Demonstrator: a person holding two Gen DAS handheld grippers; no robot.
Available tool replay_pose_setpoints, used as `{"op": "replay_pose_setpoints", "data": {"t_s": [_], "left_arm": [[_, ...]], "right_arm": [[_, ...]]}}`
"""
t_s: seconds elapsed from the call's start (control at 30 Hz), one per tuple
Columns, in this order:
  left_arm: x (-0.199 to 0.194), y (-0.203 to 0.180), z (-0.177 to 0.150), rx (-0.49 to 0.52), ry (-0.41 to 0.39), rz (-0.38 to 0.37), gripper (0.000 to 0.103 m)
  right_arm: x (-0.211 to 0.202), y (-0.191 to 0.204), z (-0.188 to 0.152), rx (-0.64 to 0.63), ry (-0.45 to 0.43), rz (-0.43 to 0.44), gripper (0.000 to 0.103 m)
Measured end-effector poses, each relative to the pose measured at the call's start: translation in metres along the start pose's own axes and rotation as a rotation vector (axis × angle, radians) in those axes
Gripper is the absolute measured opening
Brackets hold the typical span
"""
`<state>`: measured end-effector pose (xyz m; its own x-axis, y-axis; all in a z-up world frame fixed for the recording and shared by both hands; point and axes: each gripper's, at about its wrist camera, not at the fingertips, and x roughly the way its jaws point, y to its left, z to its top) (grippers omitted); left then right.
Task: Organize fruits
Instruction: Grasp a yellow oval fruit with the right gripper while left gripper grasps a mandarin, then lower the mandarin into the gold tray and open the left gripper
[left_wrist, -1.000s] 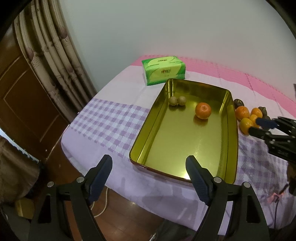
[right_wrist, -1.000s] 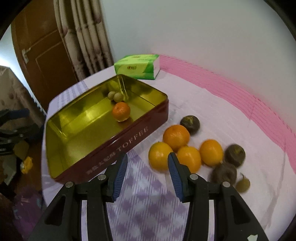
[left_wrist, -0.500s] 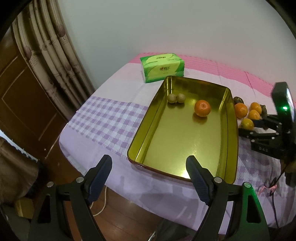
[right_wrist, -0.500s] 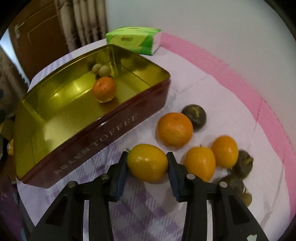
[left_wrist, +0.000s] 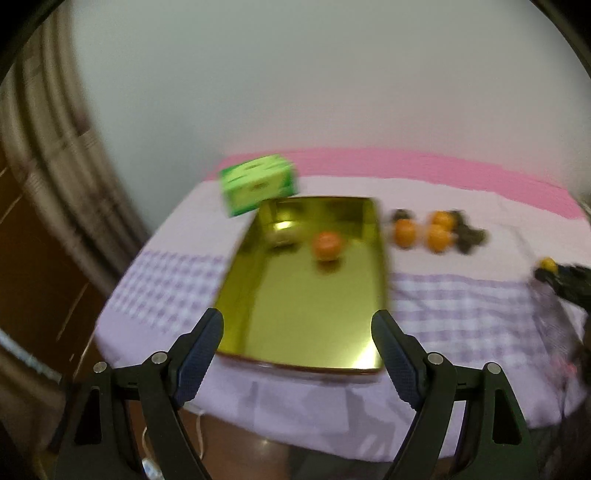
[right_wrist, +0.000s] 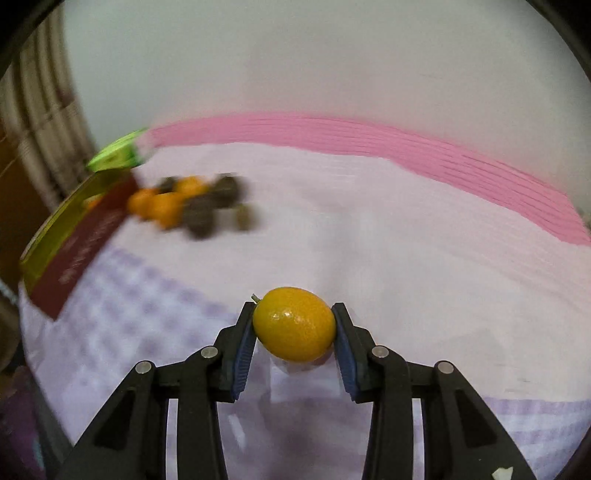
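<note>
The right gripper (right_wrist: 294, 326) clamps one yellow-orange fruit (right_wrist: 294, 324) between both pads, above the pale cloth (right_wrist: 388, 240) and well apart from the other fruit. Its jaws have just been closing onto that fruit. Beside the gold tin (left_wrist: 306, 321) lie three orange fruits (left_wrist: 405, 231); the dark fruits (left_wrist: 469, 236) with them are too blurred to count. One orange fruit (left_wrist: 327, 245) sits inside the tin. The left gripper (left_wrist: 298, 343) hangs wide and empty at the tin's near end. One green tissue box (left_wrist: 257, 183) stands behind the tin.
</note>
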<state>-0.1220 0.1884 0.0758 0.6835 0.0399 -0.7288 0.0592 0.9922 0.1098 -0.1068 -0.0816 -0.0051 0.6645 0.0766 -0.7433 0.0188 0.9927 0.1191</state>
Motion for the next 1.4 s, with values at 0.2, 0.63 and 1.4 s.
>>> {"op": "replay_pose_setpoints", "data": {"t_s": [0.2, 0.63, 1.4], "left_arm": [[0.003, -0.056, 0.016, 0.113, 0.054, -0.314, 0.082], [0.098, -0.135, 0.096, 0.375, 0.133, -0.503, 0.075], [0.199, -0.171, 0.102, 0.579, 0.325, -0.466, 0.043]], "right_arm": [[0.011, -0.040, -0.001, 0.062, -0.009, -0.051, 0.037], [0.016, -0.048, -0.003, 0.123, -0.029, 0.049, 0.038], [0.018, -0.057, -0.003, 0.174, -0.037, 0.101, 0.038]]}}
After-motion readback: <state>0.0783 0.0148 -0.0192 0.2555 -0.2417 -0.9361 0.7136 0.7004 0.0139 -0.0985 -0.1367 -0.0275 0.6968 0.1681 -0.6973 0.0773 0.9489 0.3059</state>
